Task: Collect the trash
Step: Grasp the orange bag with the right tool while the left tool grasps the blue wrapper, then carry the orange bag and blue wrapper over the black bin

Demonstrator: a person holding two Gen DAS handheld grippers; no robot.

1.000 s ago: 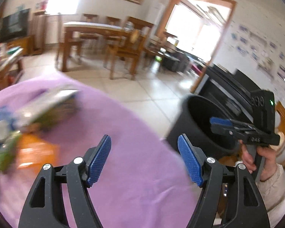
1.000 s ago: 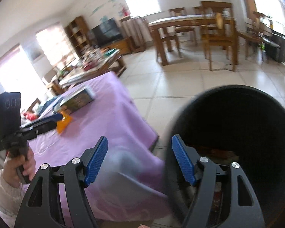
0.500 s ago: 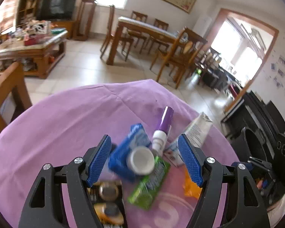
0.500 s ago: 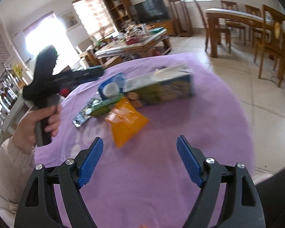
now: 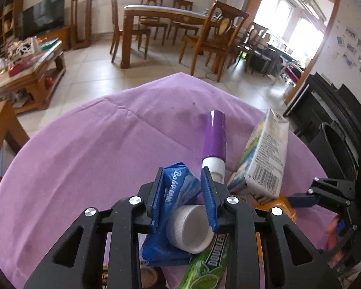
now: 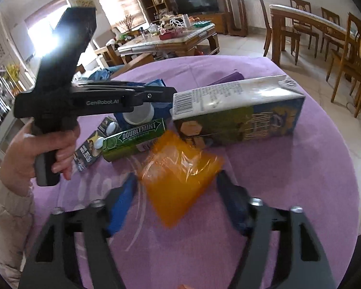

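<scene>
Trash sits in a loose heap on the purple cloth covering the table, near the edge closest to both grippers. Blue crinkly wet-wipe pouch w/ a round white plastic cap lies between the left gripper pads; jaws have just been closing and now pinch the pouch's soft film from both sides. Just beside it: a glossy purple tube w/ white neck, lying flat, and a green Doublemint gum pack, long and flat, foil-shiny. Under/near those, a dark blister card w/ round cells, contents unclear. A tall rectangular drink carton, coated paper, barcode on one end, lies on its side across the pile. Orange translucent plastic wrapper, crumpled and glinting, lies nearest the right gripper; its jaws have just been closing, the wrapper is between them, but blur hides whether the pads touch it yet. Black round bin stands on the floor off the table's right side; inside not visible. A hand in a pale sleeve grips the left tool's handle.
</scene>
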